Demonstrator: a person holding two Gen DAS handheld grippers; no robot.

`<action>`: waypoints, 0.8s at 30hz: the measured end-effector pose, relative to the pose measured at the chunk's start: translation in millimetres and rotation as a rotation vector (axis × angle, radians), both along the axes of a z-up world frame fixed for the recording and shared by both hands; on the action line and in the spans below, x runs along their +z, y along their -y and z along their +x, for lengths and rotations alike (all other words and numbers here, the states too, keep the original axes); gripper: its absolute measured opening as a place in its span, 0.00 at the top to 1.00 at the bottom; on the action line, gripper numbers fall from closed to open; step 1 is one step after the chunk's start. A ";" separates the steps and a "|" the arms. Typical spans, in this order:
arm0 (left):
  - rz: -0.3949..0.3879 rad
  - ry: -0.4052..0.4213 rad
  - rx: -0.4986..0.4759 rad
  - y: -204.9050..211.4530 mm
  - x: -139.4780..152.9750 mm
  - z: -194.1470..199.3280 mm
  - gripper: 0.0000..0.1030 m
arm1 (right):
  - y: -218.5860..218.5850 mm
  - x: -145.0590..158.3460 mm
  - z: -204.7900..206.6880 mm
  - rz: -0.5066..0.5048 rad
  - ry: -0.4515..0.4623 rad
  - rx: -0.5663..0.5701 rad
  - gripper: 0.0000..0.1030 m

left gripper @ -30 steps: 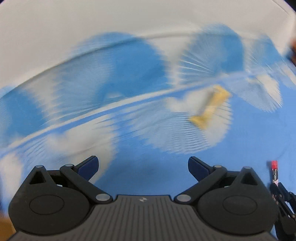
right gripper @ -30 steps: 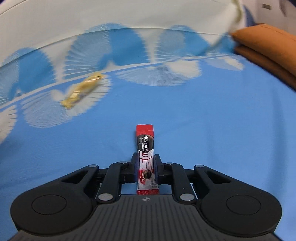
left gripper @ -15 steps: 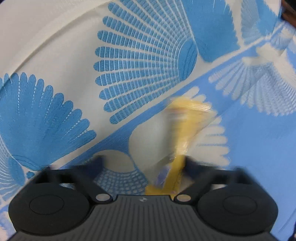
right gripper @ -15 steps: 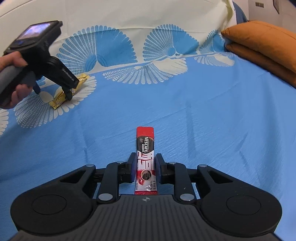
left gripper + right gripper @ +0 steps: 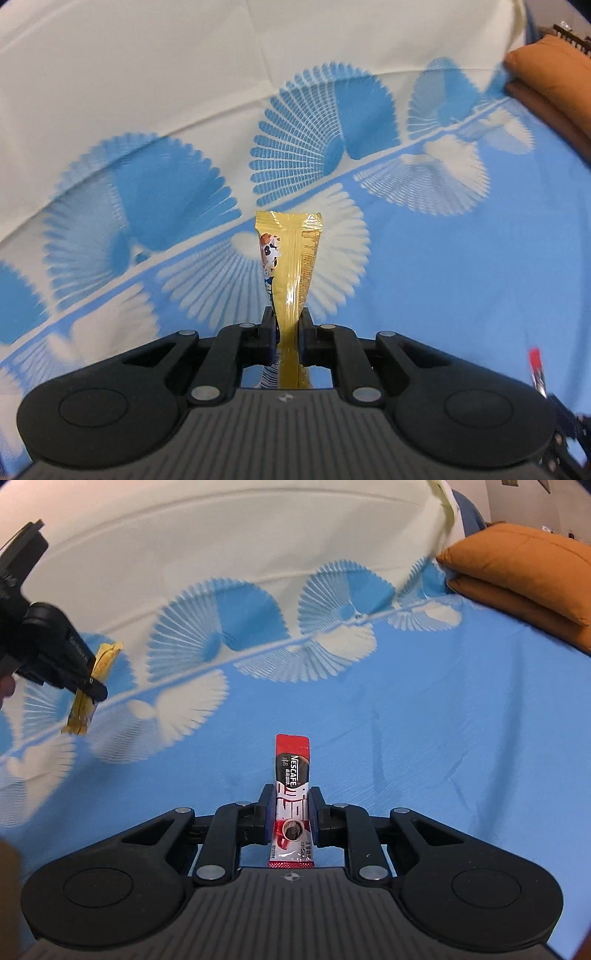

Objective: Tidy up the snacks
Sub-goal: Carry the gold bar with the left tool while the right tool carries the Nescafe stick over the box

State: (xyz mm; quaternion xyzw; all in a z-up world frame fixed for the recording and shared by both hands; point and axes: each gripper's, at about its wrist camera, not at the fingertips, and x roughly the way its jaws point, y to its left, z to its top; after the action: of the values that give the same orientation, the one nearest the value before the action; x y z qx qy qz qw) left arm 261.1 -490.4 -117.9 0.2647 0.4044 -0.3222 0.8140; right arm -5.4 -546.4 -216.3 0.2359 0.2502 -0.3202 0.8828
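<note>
My left gripper (image 5: pixel 287 325) is shut on a yellow snack packet (image 5: pixel 291 266) and holds it lifted above the blue and white patterned bedsheet (image 5: pixel 443 266). In the right wrist view that gripper (image 5: pixel 86 688) and the yellow packet (image 5: pixel 101 661) show at the far left. My right gripper (image 5: pixel 291 812) is shut on a red Nescafe coffee stick (image 5: pixel 291 775), held above the sheet. The tip of the red stick (image 5: pixel 535 369) shows at the lower right of the left wrist view.
Two stacked orange cushions (image 5: pixel 524 579) lie at the right edge of the bed, also seen in the left wrist view (image 5: pixel 550 77). The sheet turns plain cream (image 5: pixel 221 535) further back.
My left gripper dropped onto the yellow packet, shut on it and lifted it off the sheet. My right gripper stayed shut on the coffee stick, barely moving.
</note>
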 end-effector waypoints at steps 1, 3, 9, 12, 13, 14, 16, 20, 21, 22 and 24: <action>-0.011 -0.009 -0.005 -12.4 11.8 -13.5 0.89 | -6.0 8.2 -5.1 0.000 0.005 0.008 0.80; -0.035 -0.025 -0.009 -34.5 31.6 -37.3 0.89 | -24.1 27.9 -19.9 0.006 0.020 0.024 0.80; -0.102 -0.030 -0.005 -111.0 90.5 -111.0 0.89 | -75.4 77.0 -60.2 0.040 0.053 0.096 0.80; -0.147 -0.048 0.028 -151.2 116.0 -143.1 0.89 | -104.8 100.7 -77.5 0.040 0.064 0.152 0.80; -0.158 -0.050 0.040 -165.6 123.3 -154.2 0.89 | -116.1 109.1 -83.4 0.041 0.071 0.177 0.80; -0.167 -0.050 0.051 -178.5 129.0 -163.8 0.89 | -126.4 116.4 -88.3 0.038 0.076 0.197 0.80; -0.182 -0.051 0.082 -208.8 139.8 -183.0 0.89 | -148.0 129.5 -96.8 0.027 0.085 0.243 0.80; -0.184 -0.069 0.168 -277.2 147.9 -214.4 0.89 | -193.1 150.7 -110.3 0.032 0.089 0.348 0.80; -0.178 -0.068 0.193 -293.3 147.8 -220.2 0.89 | -202.9 153.8 -112.1 0.038 0.086 0.374 0.80; -0.166 -0.067 0.219 -311.8 146.7 -227.0 0.89 | -216.1 156.5 -113.9 0.046 0.079 0.407 0.80; -0.143 -0.066 0.267 -344.9 143.1 -236.4 0.89 | -238.1 159.9 -114.5 0.057 0.068 0.467 0.80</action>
State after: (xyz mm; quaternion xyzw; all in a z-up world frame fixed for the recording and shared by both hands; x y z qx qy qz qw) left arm 24.7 -145.5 25.2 0.1393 0.4388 -0.2476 0.8525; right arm -119.9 -308.4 -56.5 0.2073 0.2772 -0.0921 0.9337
